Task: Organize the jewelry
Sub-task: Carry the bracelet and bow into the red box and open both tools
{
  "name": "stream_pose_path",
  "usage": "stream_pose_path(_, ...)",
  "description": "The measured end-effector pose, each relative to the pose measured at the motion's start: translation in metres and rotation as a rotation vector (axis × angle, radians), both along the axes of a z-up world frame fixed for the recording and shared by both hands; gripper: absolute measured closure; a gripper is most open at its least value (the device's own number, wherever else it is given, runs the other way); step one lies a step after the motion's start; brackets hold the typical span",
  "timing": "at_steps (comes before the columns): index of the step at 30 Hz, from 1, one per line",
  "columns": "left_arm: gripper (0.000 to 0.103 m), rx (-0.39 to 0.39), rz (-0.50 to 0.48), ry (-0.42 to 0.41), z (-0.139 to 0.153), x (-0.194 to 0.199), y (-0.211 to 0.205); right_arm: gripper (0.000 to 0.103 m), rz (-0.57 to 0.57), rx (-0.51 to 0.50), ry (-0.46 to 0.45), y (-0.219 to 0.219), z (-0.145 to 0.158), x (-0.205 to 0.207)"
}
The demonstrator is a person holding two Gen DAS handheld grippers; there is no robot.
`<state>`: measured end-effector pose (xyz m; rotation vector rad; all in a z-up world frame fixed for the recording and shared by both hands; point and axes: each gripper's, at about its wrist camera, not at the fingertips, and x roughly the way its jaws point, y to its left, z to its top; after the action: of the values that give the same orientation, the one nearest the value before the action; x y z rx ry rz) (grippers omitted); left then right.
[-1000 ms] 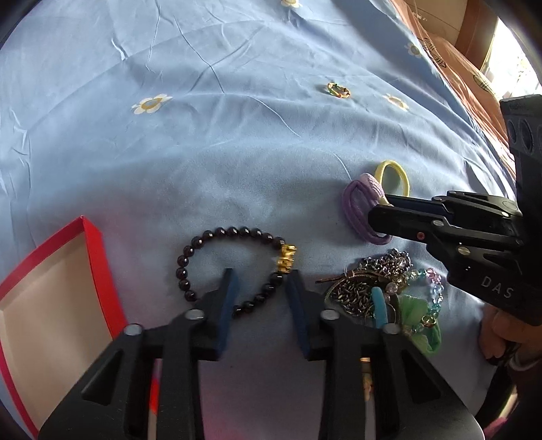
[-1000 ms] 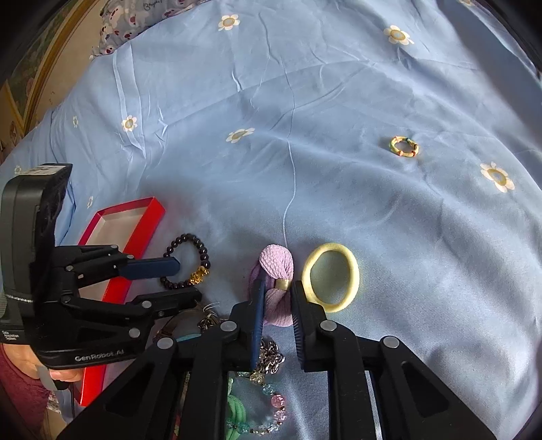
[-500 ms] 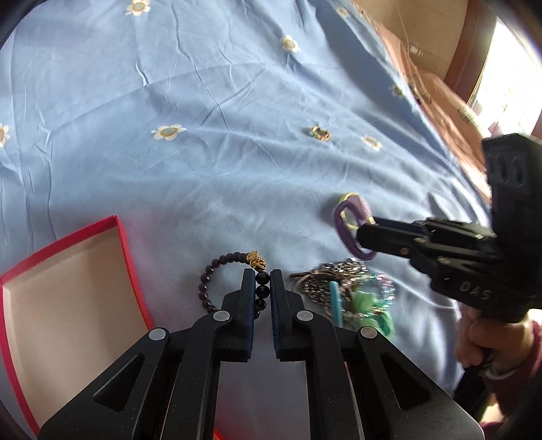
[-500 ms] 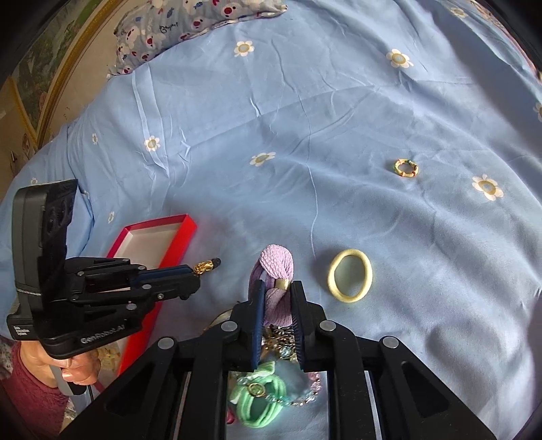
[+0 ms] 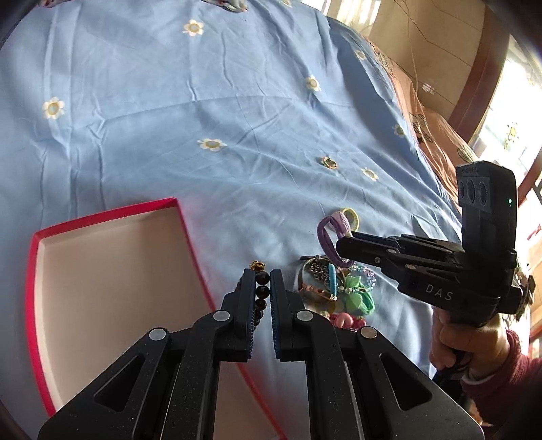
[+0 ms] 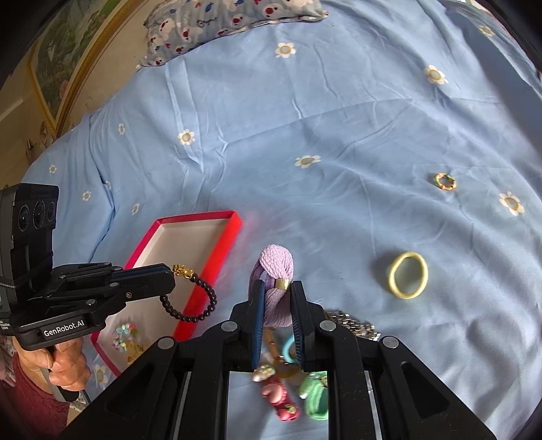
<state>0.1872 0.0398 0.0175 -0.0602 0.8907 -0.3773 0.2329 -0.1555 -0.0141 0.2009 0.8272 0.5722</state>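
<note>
My left gripper [image 5: 262, 276] is shut on a dark bead bracelet [image 5: 262, 294] with a gold charm, held in the air beside the red box [image 5: 101, 270]. In the right wrist view the left gripper [image 6: 169, 279] holds the bracelet [image 6: 200, 304] hanging over the red box [image 6: 216, 257]. My right gripper [image 6: 275, 291] is shut on a purple hair tie [image 6: 276, 281], lifted above a pile of jewelry [image 6: 291, 382]. In the left wrist view the right gripper [image 5: 340, 245] carries the purple tie [image 5: 330, 237] over the pile [image 5: 335, 291].
A yellow hair tie [image 6: 407, 275] and a small multicoloured ring [image 6: 444, 181] lie on the blue flowered bedsheet [image 6: 338, 118]. The box holds a few small trinkets [image 6: 125, 335]. A patterned pillow [image 6: 237, 20] lies at the far edge.
Both grippers have risen from the sheet. The left shut on the bead bracelet and lifted it toward the red box. The right lifted the purple hair tie off the sheet.
</note>
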Motion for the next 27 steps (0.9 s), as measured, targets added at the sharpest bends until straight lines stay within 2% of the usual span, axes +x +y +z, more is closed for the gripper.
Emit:
stream_pose_path(13, 0.096, -0.036, 0.124, -0.026, 0.007, -0.02, 0.066, 0.088, 0.128, 0.005, -0.012, 0.067, 0.007, -0.011)
stream_pose_path(27, 0.096, -0.11, 0.21, 0.052, -0.025, -0.006, 0.115, 0.088, 0.243, -0.008, 0.027, 0.138, -0.011, -0.006)
